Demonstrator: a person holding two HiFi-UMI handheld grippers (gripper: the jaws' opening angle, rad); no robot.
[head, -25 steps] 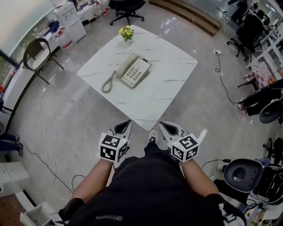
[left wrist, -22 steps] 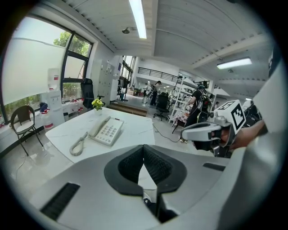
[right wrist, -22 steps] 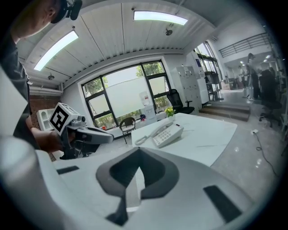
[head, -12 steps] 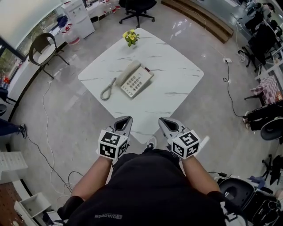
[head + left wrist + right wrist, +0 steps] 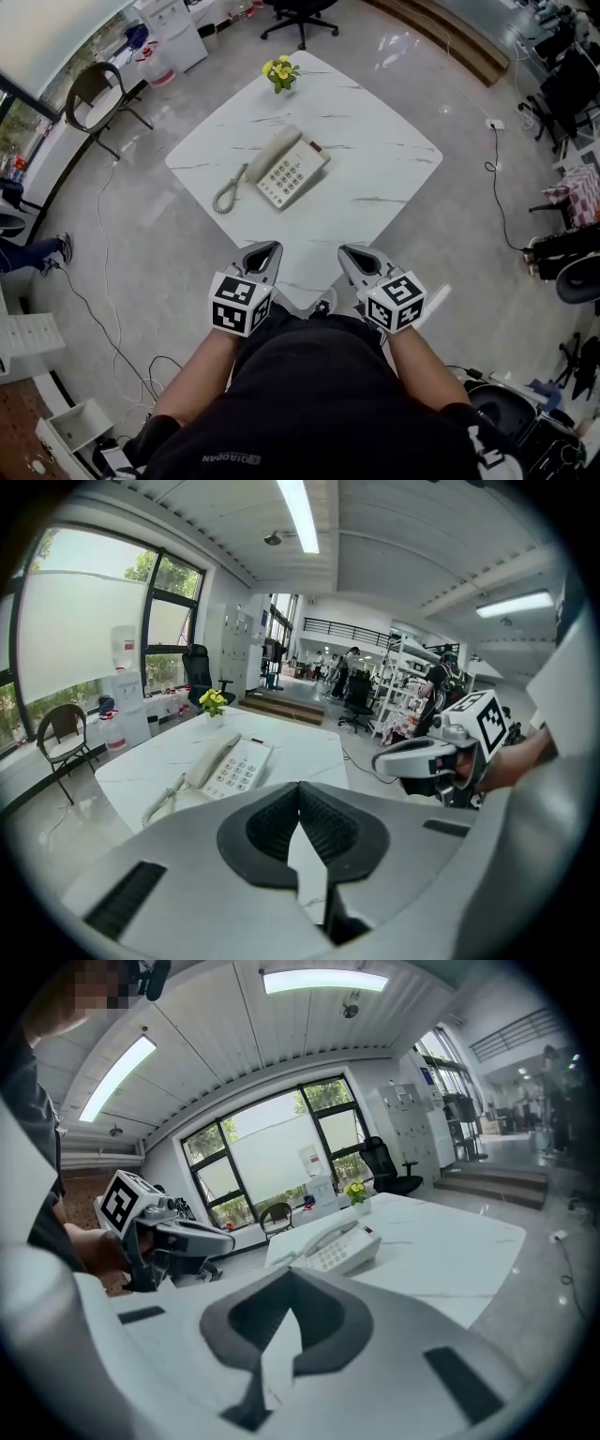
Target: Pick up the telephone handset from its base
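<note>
Head view: left gripper [image 5: 267,249] and right gripper [image 5: 349,251], both clenched and empty, hover at the near corner of the white marble-look table [image 5: 375,178]. The cream plastic telephone handset [image 5: 270,153] lies on its push-button base [image 5: 295,173], well ahead. Left gripper view: handset ahead-left of the tips. Right gripper view: handset ahead, slightly right.

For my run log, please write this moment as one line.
left tongs: shut, empty | right tongs: shut, empty | handset: on base, untouched | table: near corner between tongs
</note>
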